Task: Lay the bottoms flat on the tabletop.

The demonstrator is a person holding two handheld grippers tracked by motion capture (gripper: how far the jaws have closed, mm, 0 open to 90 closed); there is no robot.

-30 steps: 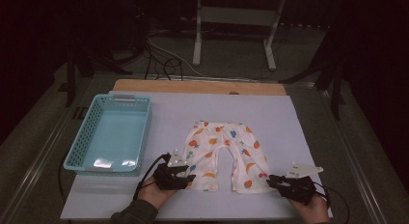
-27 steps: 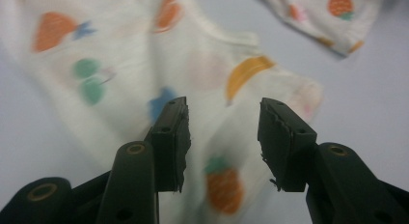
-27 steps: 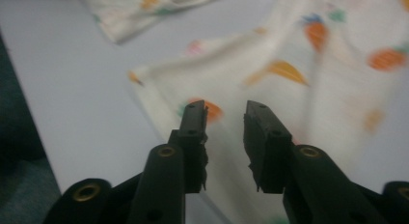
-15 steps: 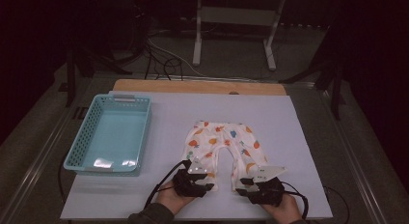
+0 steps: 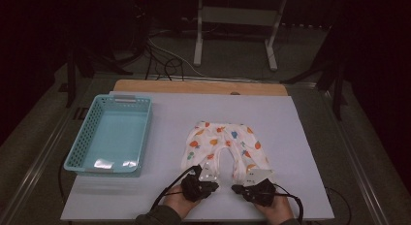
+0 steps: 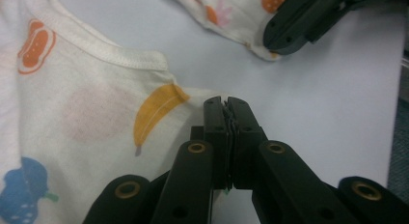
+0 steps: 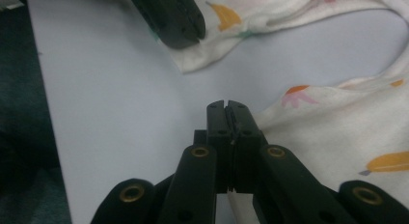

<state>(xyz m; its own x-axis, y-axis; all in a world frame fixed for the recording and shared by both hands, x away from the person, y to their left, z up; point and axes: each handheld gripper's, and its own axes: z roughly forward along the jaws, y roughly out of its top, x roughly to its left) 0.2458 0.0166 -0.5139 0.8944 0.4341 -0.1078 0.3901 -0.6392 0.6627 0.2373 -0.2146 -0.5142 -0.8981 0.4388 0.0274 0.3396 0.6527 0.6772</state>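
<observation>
White baby trousers (image 5: 223, 140) with a fruit print lie flat on the pale mat (image 5: 160, 196), legs toward me. My left gripper (image 5: 214, 184) sits at the end of the left leg. Its jaws have just been closing and in the left gripper view they (image 6: 226, 102) meet on the corner of the hem (image 6: 193, 96). My right gripper (image 5: 236, 188) is at the end of the right leg. Its jaws have also just been closing, and its own view shows them (image 7: 226, 105) pinched on white cloth (image 7: 308, 122). The two tips nearly face each other.
A light blue plastic basket (image 5: 141, 137) stands on the mat's left side. A wooden board edge (image 5: 194, 87) runs along the far side of the mat. Beyond it, on the dark floor, are a metal stand (image 5: 232, 16) and cables.
Both hands have moved inward along the mat's near edge to the trouser leg ends, the right one farther. Both pairs of jaws now stand together on the hems.
</observation>
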